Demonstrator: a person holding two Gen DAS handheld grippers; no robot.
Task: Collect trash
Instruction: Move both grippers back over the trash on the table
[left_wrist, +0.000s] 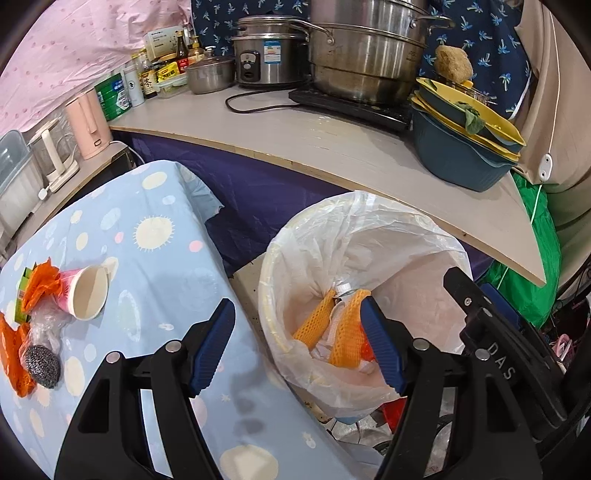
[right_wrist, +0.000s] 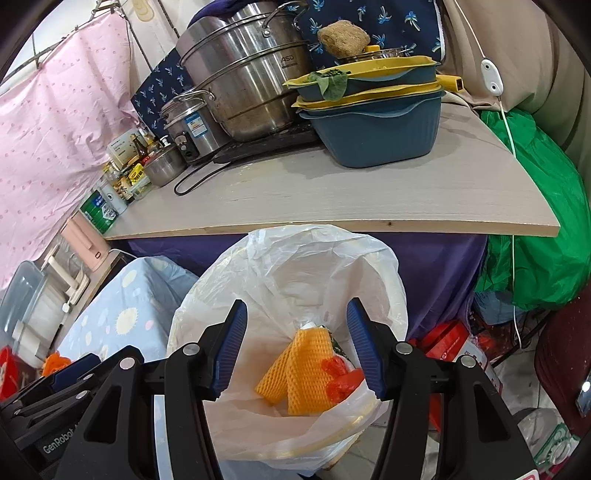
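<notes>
Both tongs hang over a round cream trash bin lined with a thin white plastic bag (right_wrist: 295, 266), which stands on the floor between a desk covered in a pale blue cloth with sun and dot prints (left_wrist: 155, 221) and a longer light wooden desk (left_wrist: 332, 147) crowded with steel pots and stacked blue and yellow basins. The left tongs (left_wrist: 297, 345) stand with their blue ribbed pads well apart and nothing between them; one pad sits above the edge of the blue-clothed desk, the other above the bin's mouth. The right tongs (right_wrist: 297, 347) are likewise spread and empty, both pads directly above the bin. Inside the bag, below and apart from both tongs, lie two pieces of orange foam fruit netting (right_wrist: 295, 373), a scrap of red-orange plastic (right_wrist: 341, 380) and a clear bottle whose white cap (left_wrist: 341, 286) shows in the left wrist view. More trash lies on the blue-clothed desk, well to the left of the left tongs: a tipped-over pink paper cup (left_wrist: 86, 295) with its mouth facing the camera, crumpled orange plastic (left_wrist: 40, 282) touching it, a clear plastic wrapper (left_wrist: 46, 326) and a grey steel wool scourer (left_wrist: 41, 365).
</notes>
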